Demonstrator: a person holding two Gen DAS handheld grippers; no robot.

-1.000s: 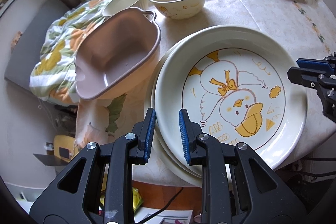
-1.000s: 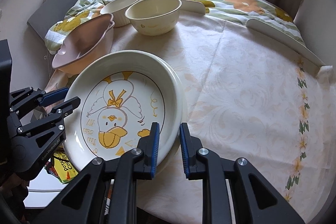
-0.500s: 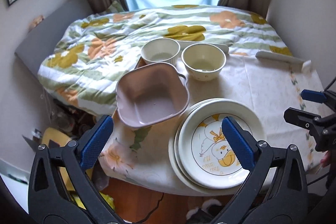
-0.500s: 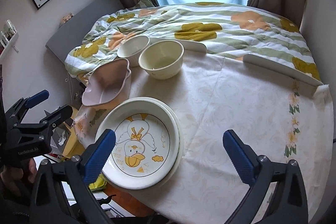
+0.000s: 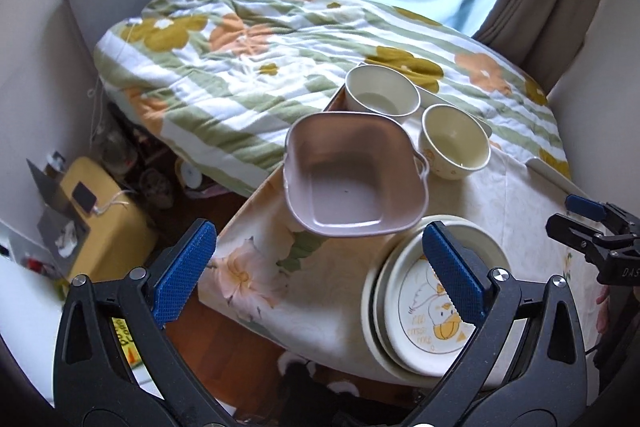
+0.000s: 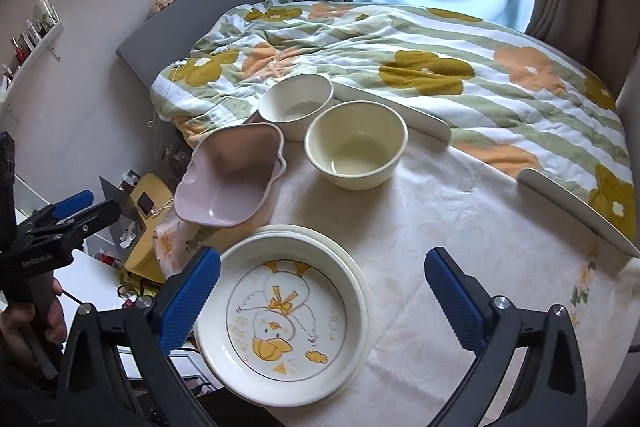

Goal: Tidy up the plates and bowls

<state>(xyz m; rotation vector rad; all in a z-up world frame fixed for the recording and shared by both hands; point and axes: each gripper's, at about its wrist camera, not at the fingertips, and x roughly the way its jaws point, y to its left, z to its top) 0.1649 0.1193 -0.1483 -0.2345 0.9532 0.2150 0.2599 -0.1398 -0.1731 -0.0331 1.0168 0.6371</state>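
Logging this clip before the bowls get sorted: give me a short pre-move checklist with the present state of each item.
1. Left gripper open, nothing between fingers: ok.
2. Right gripper open, nothing between fingers: ok.
3. Duck plate sits on the plate stack, roughly centred: ok.
4. Pink dish level: not ok, tilted, overhangs the table's edge.
5. Two cream bowls upright, empty: ok.
6. Stack well inside the table edge: not ok, at the near edge.
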